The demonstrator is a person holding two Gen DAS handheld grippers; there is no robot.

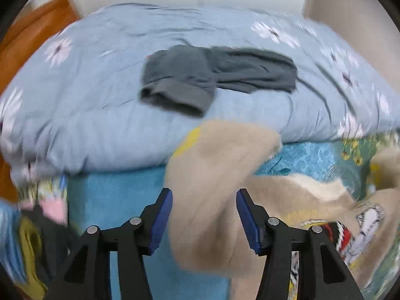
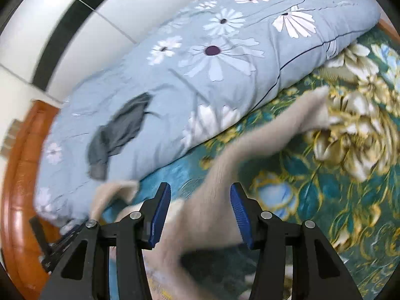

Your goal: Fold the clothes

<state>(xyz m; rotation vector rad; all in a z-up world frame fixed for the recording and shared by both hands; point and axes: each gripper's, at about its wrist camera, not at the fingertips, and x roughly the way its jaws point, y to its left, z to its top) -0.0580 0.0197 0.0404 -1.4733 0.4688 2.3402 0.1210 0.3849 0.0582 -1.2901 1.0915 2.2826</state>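
Left gripper (image 1: 204,221): the jaws stand apart, and the blue pads (image 1: 162,221) do not press on anything. A fold of the beige garment (image 1: 212,175) lies in the gap between the fingers and reaches up past the fingertips, blurred; it is closer to the left pad than to the right one, with clear space at the right pad. To the right of the fingers the same garment spreads over the teal floral bedspread (image 1: 312,155) and shows a red, white and black printed figure. Beyond the fingertips lies a pale blue quilt (image 1: 100,87) with white flowers, and a dark grey garment (image 1: 215,75) rests folded on top of it. Left of the fingers sits a blurred heap of coloured cloth (image 1: 32,237). Right gripper (image 2: 200,217): the jaws likewise stand apart, with the beige garment (image 2: 225,170) passing through the gap as a loose band that runs up and to the right of the fingertips; whether it touches either pad cannot be determined because of blur. A second flap of it lies left of the left finger. Ahead and to the left of the fingertips lies the quilt (image 2: 200,75), carrying the grey garment (image 2: 120,130). An orange wooden bed frame (image 2: 22,187) curves along the far left.
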